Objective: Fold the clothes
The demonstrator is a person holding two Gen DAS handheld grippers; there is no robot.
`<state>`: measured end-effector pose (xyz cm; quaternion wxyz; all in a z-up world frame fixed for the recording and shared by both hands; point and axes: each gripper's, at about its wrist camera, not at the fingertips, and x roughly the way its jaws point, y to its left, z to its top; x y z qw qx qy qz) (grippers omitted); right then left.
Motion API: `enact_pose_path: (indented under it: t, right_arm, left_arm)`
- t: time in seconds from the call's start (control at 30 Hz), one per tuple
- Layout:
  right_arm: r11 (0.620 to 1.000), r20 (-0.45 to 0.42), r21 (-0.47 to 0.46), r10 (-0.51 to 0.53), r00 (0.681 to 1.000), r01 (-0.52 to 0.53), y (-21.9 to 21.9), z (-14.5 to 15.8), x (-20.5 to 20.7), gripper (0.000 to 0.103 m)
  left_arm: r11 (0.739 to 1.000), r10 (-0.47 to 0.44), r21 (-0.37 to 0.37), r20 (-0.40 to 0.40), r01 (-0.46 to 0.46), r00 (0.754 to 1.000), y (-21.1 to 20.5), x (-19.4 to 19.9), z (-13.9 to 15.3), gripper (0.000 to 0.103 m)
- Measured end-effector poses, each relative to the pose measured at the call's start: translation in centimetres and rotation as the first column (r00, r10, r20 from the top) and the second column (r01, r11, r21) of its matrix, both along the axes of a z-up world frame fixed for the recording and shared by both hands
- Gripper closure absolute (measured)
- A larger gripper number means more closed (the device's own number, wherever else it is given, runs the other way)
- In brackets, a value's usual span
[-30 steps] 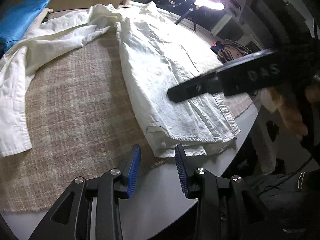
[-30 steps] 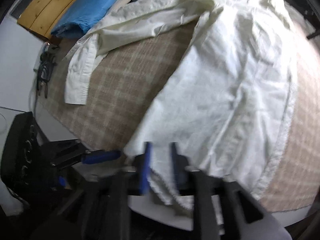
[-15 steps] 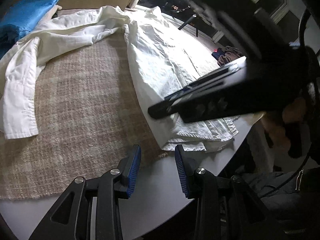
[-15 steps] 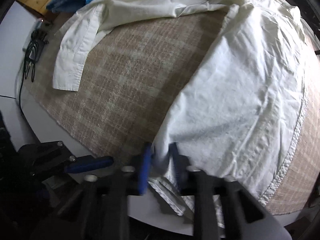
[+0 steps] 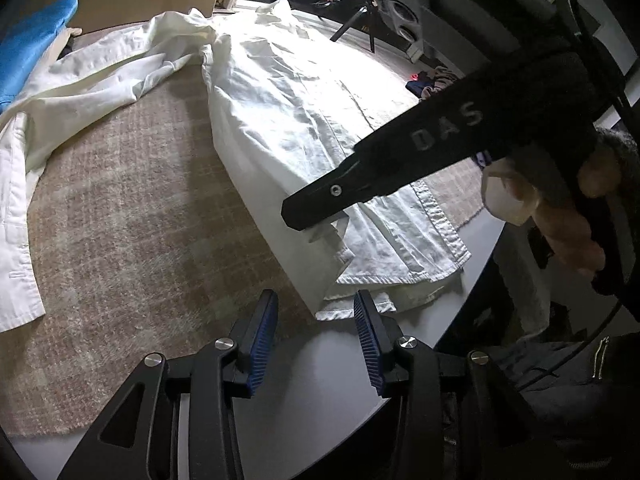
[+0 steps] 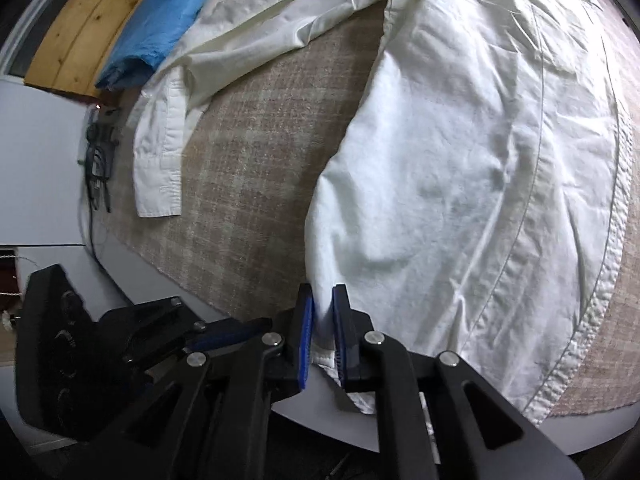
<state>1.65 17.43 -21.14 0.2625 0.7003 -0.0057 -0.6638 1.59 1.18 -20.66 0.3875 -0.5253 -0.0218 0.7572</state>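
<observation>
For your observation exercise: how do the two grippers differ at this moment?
The right gripper is shut on the white shirt's bottom corner; the left gripper holds nothing, its jaws opening. The right gripper sits over the shirt; the left gripper hovers above the plaid mat's edge, short of the hem. Both have blue pads.

The white cotton shirt [image 6: 460, 152] lies on the beige checked woven mat [image 6: 256, 168]; the blue folded cloth [image 6: 160, 20] lies beyond its sleeve.

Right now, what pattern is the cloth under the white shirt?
A beige and tan plaid cloth, lying under the white shirt; the right wrist view shows it best.
</observation>
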Motion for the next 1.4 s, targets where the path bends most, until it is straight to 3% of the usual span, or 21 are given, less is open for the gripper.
enact_pose_path:
  t: [0.2, 0.3, 0.37, 0.4, 0.53, 0.67, 0.7, 0.73, 0.77, 0.83, 1.07, 1.13, 1.2, 1.23, 1.27, 1.3, 1.4]
  right_arm:
    - [0.997, 0.044, -0.075, -0.032, 0.999, 0.035, 0.4, -0.1, -0.5, 0.092]
    - [0.992, 0.077, -0.105, -0.056, 0.995, 0.064, 1.0, -0.4, -0.9, 0.092]
    - [0.991, 0.082, -0.109, -0.067, 0.994, 0.076, 1.7, -0.4, -1.1, 0.092]
    - [0.989, 0.091, -0.117, -0.076, 0.993, 0.087, 1.9, -0.4, -1.2, 0.092]
    - [0.988, 0.096, -0.127, -0.078, 0.992, 0.090, 1.0, -1.0, -1.2, 0.092]
    - [0.997, 0.005, -0.079, -0.020, 1.000, 0.020, 0.4, -0.4, -0.7, 0.095]
    - [0.996, 0.007, -0.087, -0.011, 1.000, 0.011, 0.4, -0.2, -0.6, 0.096]
    - [0.996, 0.005, -0.089, -0.007, 1.000, 0.007, 0.5, -0.2, -0.7, 0.096]
    - [0.996, -0.003, -0.087, -0.007, 1.000, 0.007, 0.6, 0.1, -0.7, 0.096]
    - [0.996, -0.011, -0.094, -0.011, 1.000, 0.010, 0.8, 0.5, -0.7, 0.096]
    - [0.993, -0.039, -0.117, -0.017, 0.999, 0.012, 1.7, 2.8, -0.8, 0.096]
    - [0.993, -0.043, -0.118, -0.017, 0.999, 0.012, 1.8, 3.2, -0.8, 0.096]
    - [0.993, -0.049, -0.118, -0.018, 0.999, 0.013, 2.0, 3.6, -0.8, 0.096]
    - [0.993, -0.052, -0.117, -0.022, 0.998, 0.016, 2.1, 3.7, -0.9, 0.096]
    - [0.993, -0.054, -0.115, -0.026, 0.998, 0.020, 2.3, 3.8, -0.9, 0.096]
    - [0.993, -0.055, -0.114, -0.029, 0.998, 0.022, 2.5, 4.0, -0.9, 0.096]
    - [0.994, -0.053, -0.108, -0.033, 0.998, 0.027, 2.9, 4.2, -0.8, 0.096]
  left_arm:
    - [1.000, -0.017, -0.011, 0.001, 0.017, 1.000, 1.1, -0.1, -0.1, 0.065]
    - [1.000, -0.009, 0.004, 0.001, 0.009, 1.000, 1.3, -0.4, -0.2, 0.070]
    - [1.000, 0.011, 0.022, 0.015, -0.011, 1.000, 0.9, -0.7, -0.4, 0.094]
    - [0.999, 0.026, 0.026, 0.024, -0.027, 0.999, 0.5, -0.9, -0.5, 0.098]
    - [0.996, 0.085, 0.004, 0.049, -0.085, 0.995, -1.1, -1.4, -1.1, 0.098]
    - [0.992, 0.115, -0.050, 0.034, -0.113, 0.993, -1.8, -1.4, -1.0, 0.099]
    - [0.991, 0.122, -0.063, 0.026, -0.120, 0.992, -1.9, -1.4, -0.9, 0.099]
    - [0.990, 0.125, -0.063, 0.028, -0.123, 0.992, -2.0, -1.3, -0.6, 0.090]
    - [0.990, 0.128, -0.059, 0.039, -0.126, 0.991, -2.2, -1.3, -0.5, 0.075]
    - [0.990, 0.141, -0.035, 0.037, -0.140, 0.989, -2.2, -1.2, 0.2, 0.058]
    - [0.990, 0.130, 0.046, 0.015, -0.131, 0.991, -1.6, -1.1, 3.0, 0.048]
    - [0.990, 0.135, -0.037, -0.027, -0.136, 0.990, -0.5, -1.3, 2.5, 0.045]
    - [0.984, 0.133, -0.117, -0.011, -0.134, 0.991, 0.7, -2.0, 1.1, 0.053]
    - [0.983, 0.131, -0.134, 0.003, -0.129, 0.991, 1.0, -2.4, 0.5, 0.073]
    - [0.986, 0.120, -0.119, 0.024, -0.116, 0.993, 1.2, -2.6, -0.1, 0.098]
    - [0.989, 0.107, -0.104, 0.046, -0.101, 0.993, 1.5, -2.8, -0.7, 0.103]
    - [0.991, 0.119, -0.068, 0.047, -0.115, 0.992, 0.8, -2.8, -0.6, 0.102]
